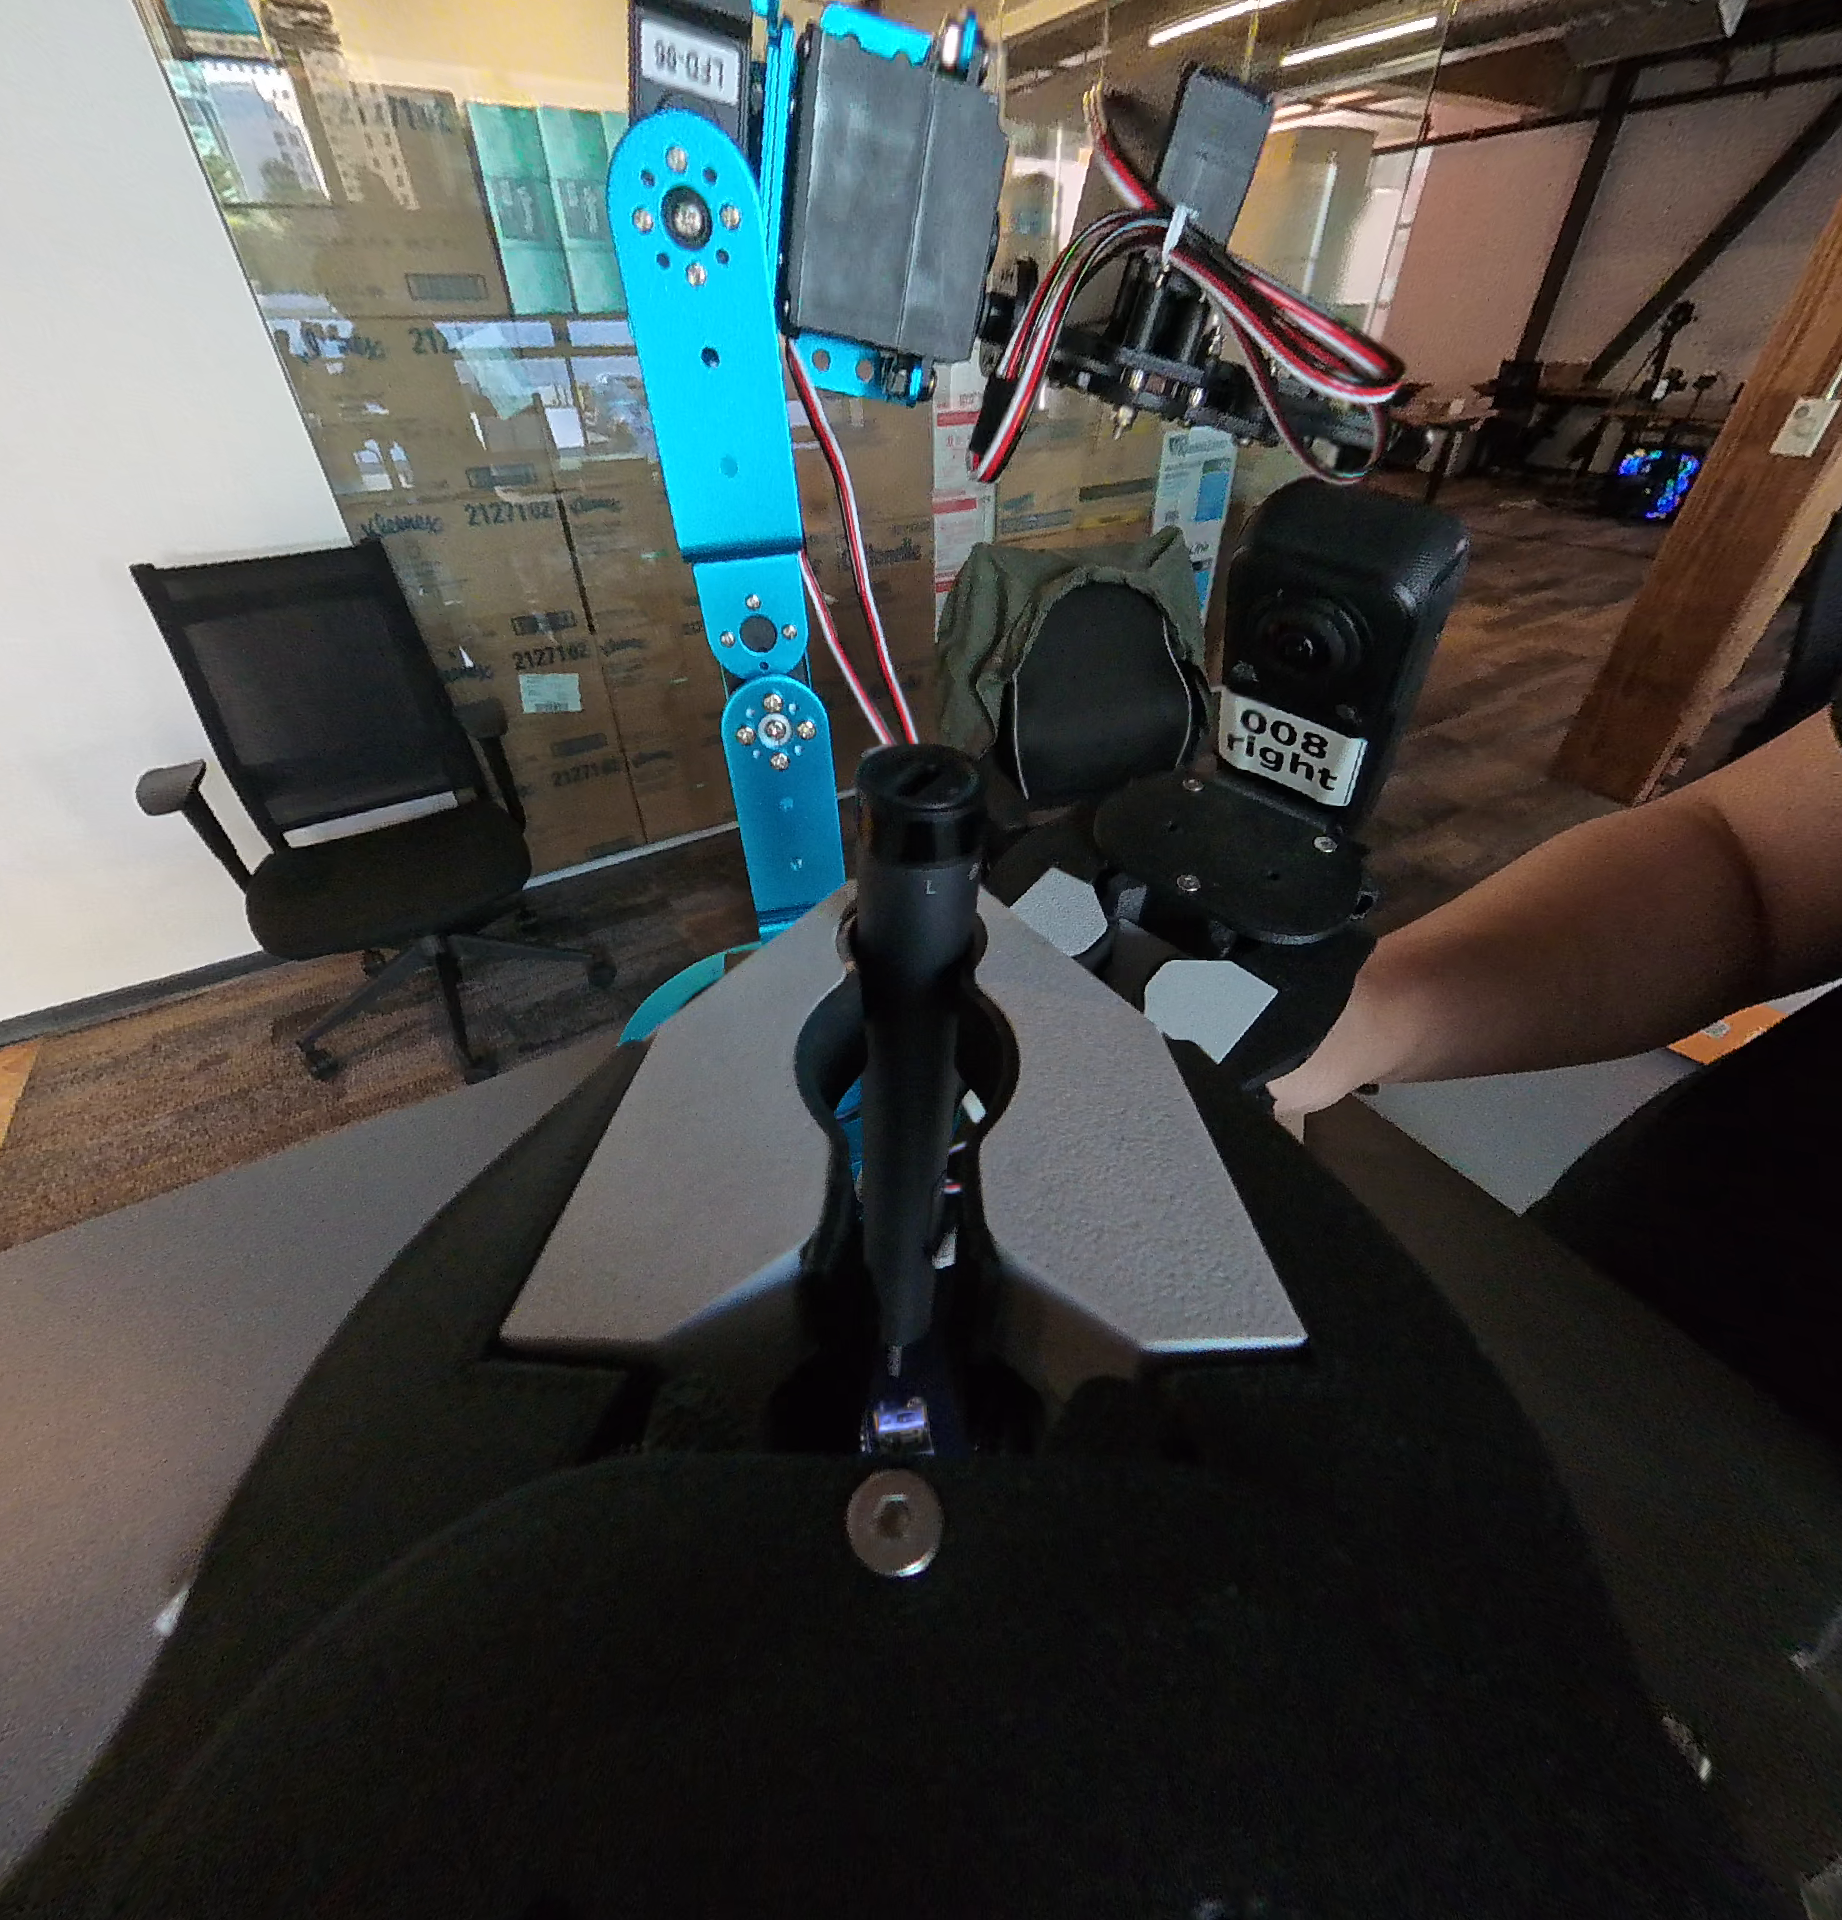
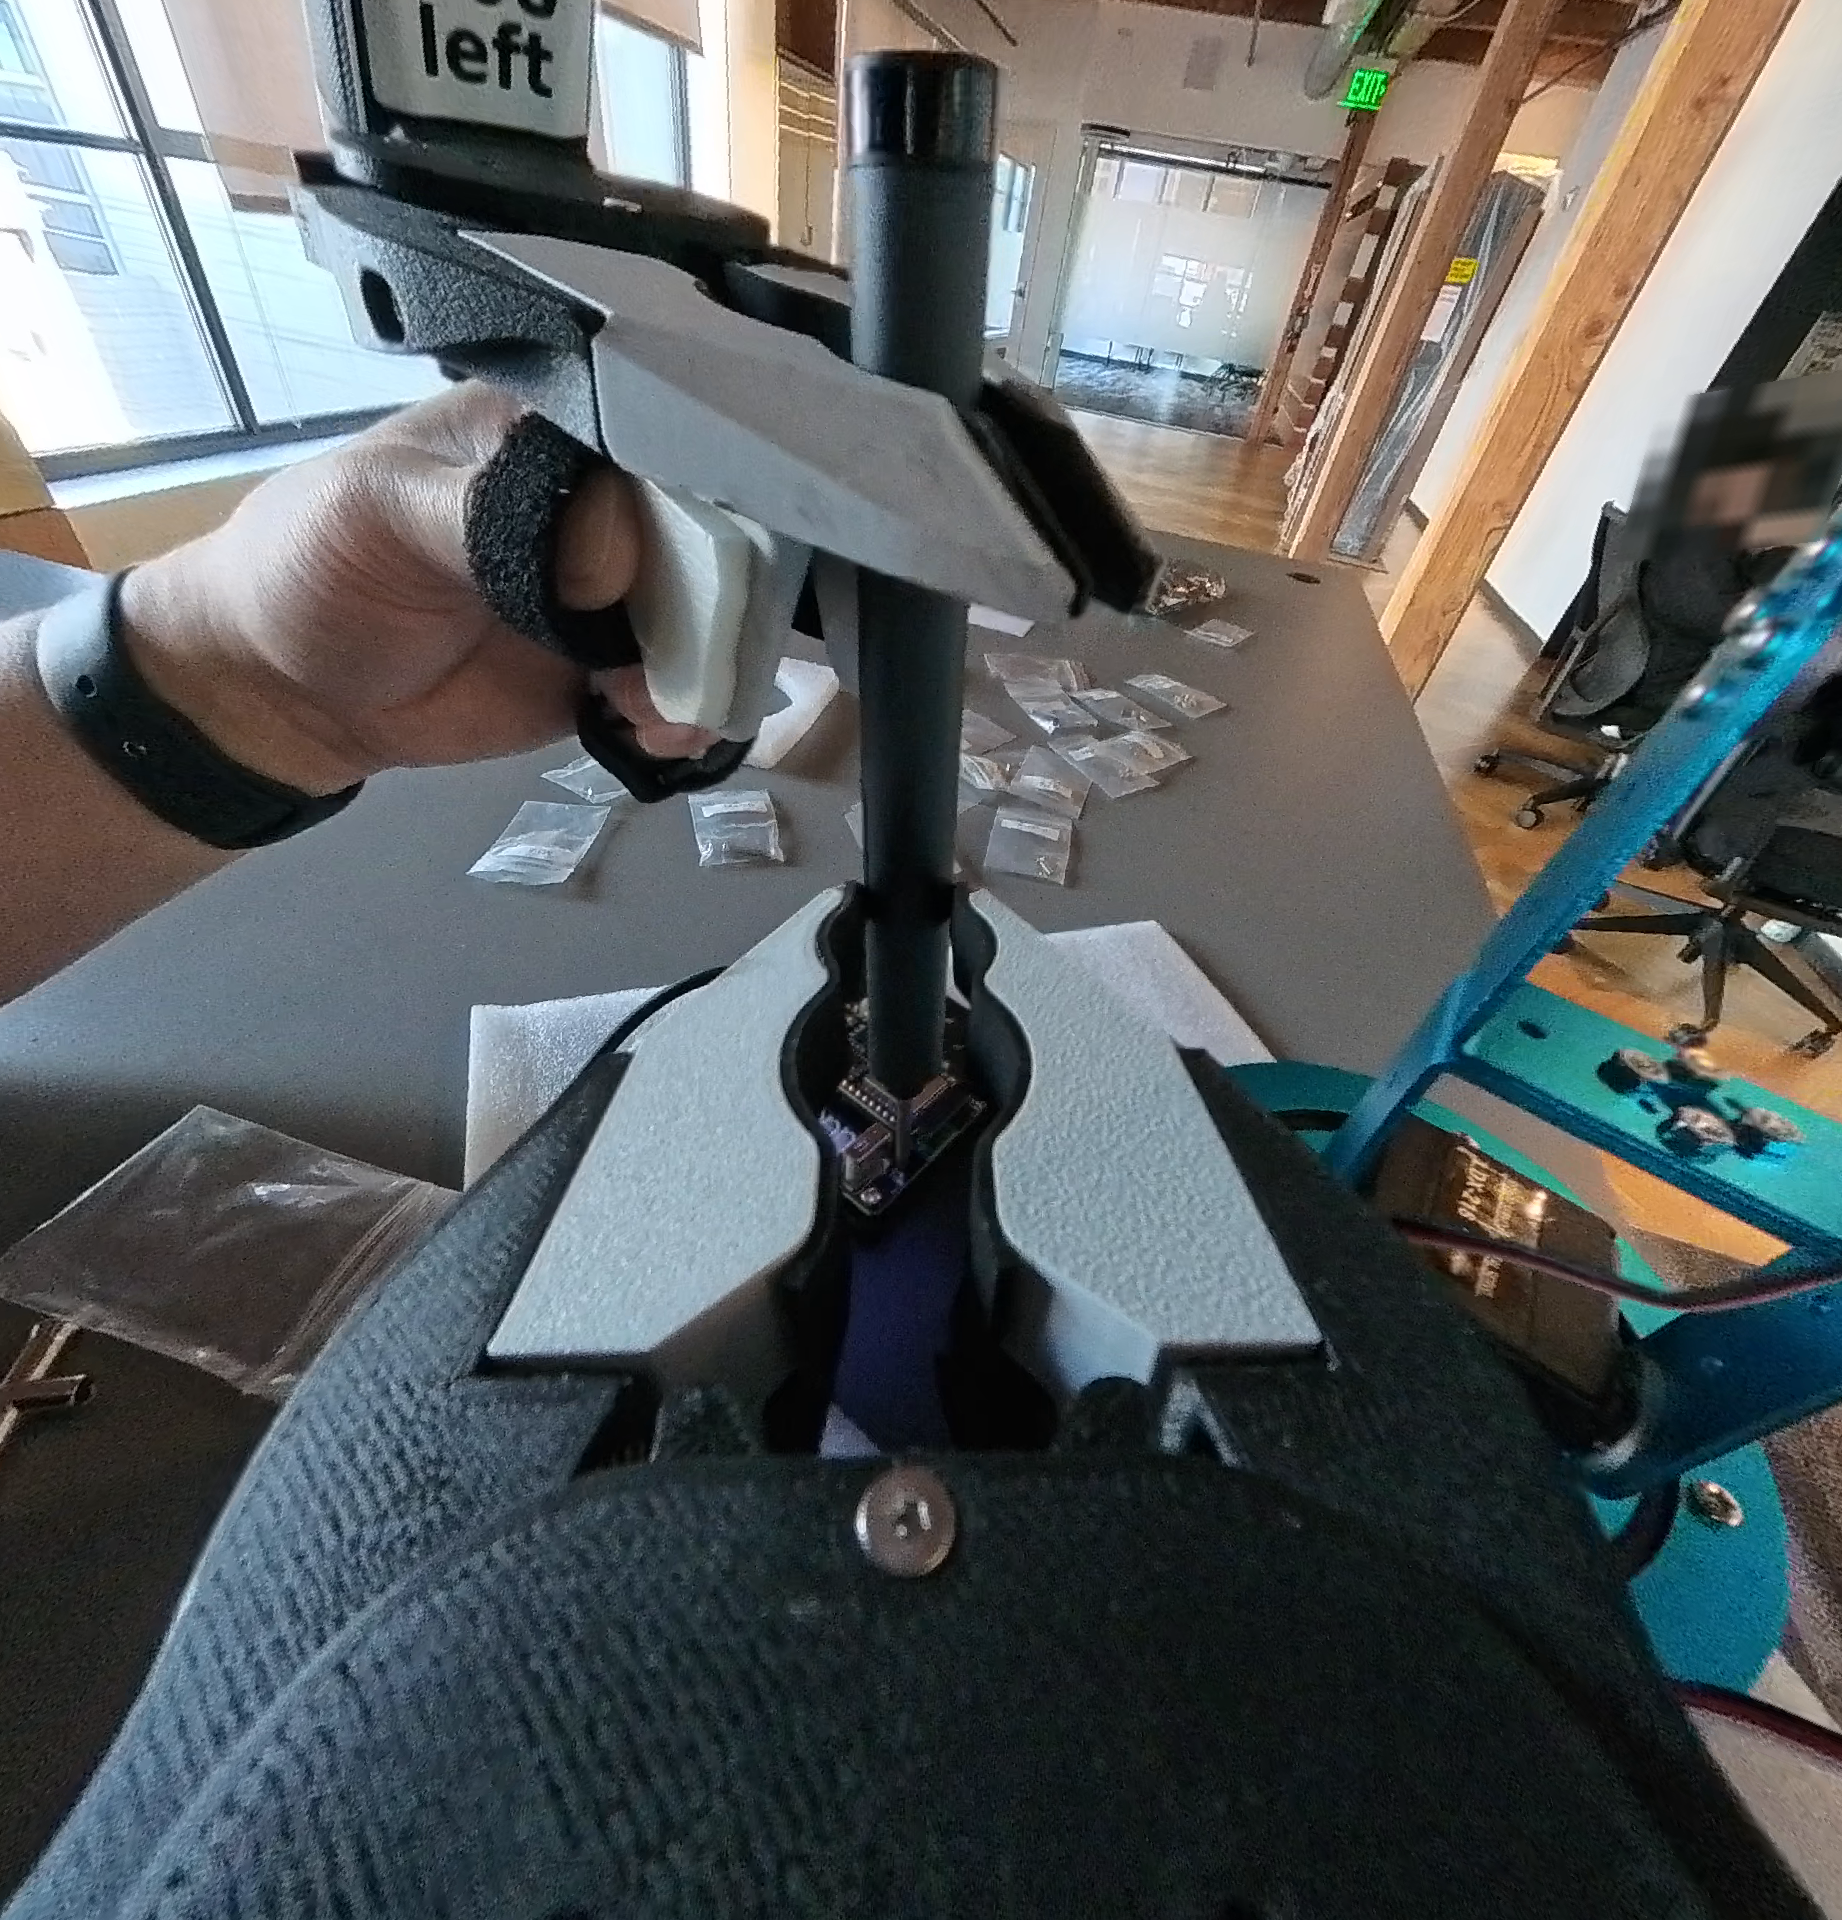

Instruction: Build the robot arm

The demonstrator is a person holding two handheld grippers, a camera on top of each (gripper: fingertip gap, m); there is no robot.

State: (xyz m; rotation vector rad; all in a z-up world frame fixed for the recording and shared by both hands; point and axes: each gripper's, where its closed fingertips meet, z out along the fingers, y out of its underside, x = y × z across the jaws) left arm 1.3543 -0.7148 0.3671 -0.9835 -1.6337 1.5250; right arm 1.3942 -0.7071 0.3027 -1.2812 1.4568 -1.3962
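A black cylindrical screwdriver (image 1: 901, 1091) stands upright, its tip on a small circuit board (image 1: 896, 1423). My left gripper (image 1: 912, 925) is shut on its upper shaft. In the right wrist view the screwdriver (image 2: 912, 675) runs down through the left gripper (image 2: 1042, 488), held by a hand, to the board (image 2: 896, 1132). My right gripper (image 2: 901, 904) sits lower, its jaws closed against the lower shaft. It also shows in the left wrist view (image 1: 1125, 966), its fingertips hidden. A blue metal robot arm (image 1: 719, 416) with black servos (image 1: 886, 208) stands just beyond.
The grey table (image 2: 325, 966) carries several small clear parts bags (image 2: 1062, 727), white foam sheets (image 2: 543, 1049) and an empty clear bag (image 2: 200, 1236). The blue arm (image 2: 1623, 862) crosses on the right. An office chair (image 1: 345, 748) and a wooden post (image 1: 1748, 499) stand beyond. Left tips to right tips: about 7 cm.
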